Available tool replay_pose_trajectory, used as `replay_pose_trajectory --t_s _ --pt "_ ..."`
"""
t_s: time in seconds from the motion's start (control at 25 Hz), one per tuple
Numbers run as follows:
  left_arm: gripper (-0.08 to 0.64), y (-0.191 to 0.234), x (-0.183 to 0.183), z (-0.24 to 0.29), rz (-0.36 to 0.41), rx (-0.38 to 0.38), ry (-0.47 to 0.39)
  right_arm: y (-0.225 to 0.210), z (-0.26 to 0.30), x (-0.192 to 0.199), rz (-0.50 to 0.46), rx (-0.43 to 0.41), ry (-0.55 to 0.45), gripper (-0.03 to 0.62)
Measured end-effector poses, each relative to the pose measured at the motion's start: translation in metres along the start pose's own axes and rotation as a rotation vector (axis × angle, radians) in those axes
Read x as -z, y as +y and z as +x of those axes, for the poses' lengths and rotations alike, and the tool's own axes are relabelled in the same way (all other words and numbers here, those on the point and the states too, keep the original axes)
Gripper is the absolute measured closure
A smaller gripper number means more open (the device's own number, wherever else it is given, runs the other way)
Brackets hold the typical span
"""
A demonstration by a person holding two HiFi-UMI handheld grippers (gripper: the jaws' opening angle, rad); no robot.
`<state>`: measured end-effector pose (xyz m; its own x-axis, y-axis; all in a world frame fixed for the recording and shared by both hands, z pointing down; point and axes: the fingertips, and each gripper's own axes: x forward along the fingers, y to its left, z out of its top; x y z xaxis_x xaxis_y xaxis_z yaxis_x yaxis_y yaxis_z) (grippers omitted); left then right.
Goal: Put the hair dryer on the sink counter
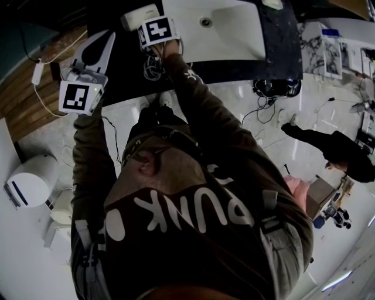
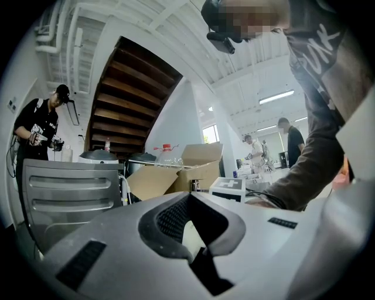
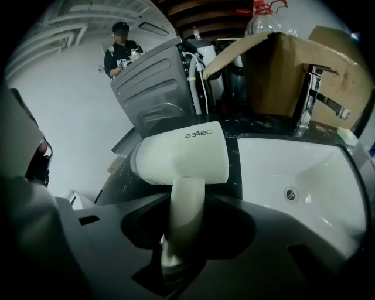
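My right gripper (image 3: 179, 246) has its jaws closed on the handle of the dryer (image 3: 181, 153). The handle runs down between the pads and the white body sticks out in front, lying crosswise with its printed side up. The dryer sits over the dark counter (image 3: 234, 155), just left of the white basin (image 3: 304, 170) and level with its near rim; I cannot tell whether the body touches the counter top. Beyond the basin the tap (image 3: 313, 96) stands at the back edge, with a cardboard box (image 3: 281, 64) behind it and a grey ribbed panel (image 3: 155, 88) to its left. From the head view, my right gripper (image 1: 155, 32) is reached out over the counter (image 1: 275, 53), with the dryer (image 1: 139, 16) showing pale just past the marker cube, next to the basin (image 1: 225, 32). A black cord (image 1: 153, 67) lies bunched on the counter under my right wrist. My left gripper (image 1: 105, 44) hangs well apart from the dryer, off to the left over the counter's end. In its own view my left gripper (image 2: 187, 234) has its jaws together with nothing between them, and it points away from the counter, towards a cardboard box (image 2: 187, 170) and a grey panel (image 2: 70, 190).
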<state>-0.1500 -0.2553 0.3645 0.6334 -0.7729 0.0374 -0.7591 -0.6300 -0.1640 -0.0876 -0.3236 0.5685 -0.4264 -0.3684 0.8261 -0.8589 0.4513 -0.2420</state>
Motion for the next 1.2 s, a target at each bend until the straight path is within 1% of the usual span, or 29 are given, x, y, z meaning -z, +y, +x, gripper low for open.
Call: replay_pose_trajectory --t_s 0.12,0.4,0.64,0.76,0.84,0.96,1.0,1.08,1.2 --pt "0.566 0.001 -0.002 0.001 -0.002 -0.002 -0.004 -0.003 0.003 0.002 0.005 0.007 0.017 0.423" --pt "0.566 0.001 -0.006 0.001 0.007 0.003 -0.008 -0.002 0.006 -0.001 0.034 -0.016 0.023 0.414" --pt "0.566 0.000 -0.008 0.002 0.012 0.007 -0.009 -0.003 -0.002 -0.009 0.024 -0.038 -0.013 0.370" --pt "0.566 0.001 -0.009 0.002 0.015 0.006 -0.007 -0.003 -0.017 -0.016 0.011 -0.040 -0.059 0.353" --pt "0.566 0.001 -0.010 0.002 0.018 0.008 -0.008 -0.004 -0.033 -0.024 -0.017 -0.020 -0.117 0.344" --pt "0.566 0.002 -0.013 0.003 0.022 0.009 -0.010 -0.002 -0.071 -0.048 -0.095 0.007 -0.271 0.342" --pt "0.566 0.002 -0.014 0.003 0.022 0.009 -0.010 0.003 -0.086 -0.056 -0.133 0.000 -0.337 0.345" --pt "0.566 0.001 -0.017 0.002 0.022 0.008 -0.012 0.018 -0.118 -0.070 -0.218 -0.038 -0.480 0.374" --pt "0.566 0.000 -0.023 0.002 0.025 0.010 -0.019 0.039 -0.165 -0.082 -0.320 -0.101 -0.671 0.431"
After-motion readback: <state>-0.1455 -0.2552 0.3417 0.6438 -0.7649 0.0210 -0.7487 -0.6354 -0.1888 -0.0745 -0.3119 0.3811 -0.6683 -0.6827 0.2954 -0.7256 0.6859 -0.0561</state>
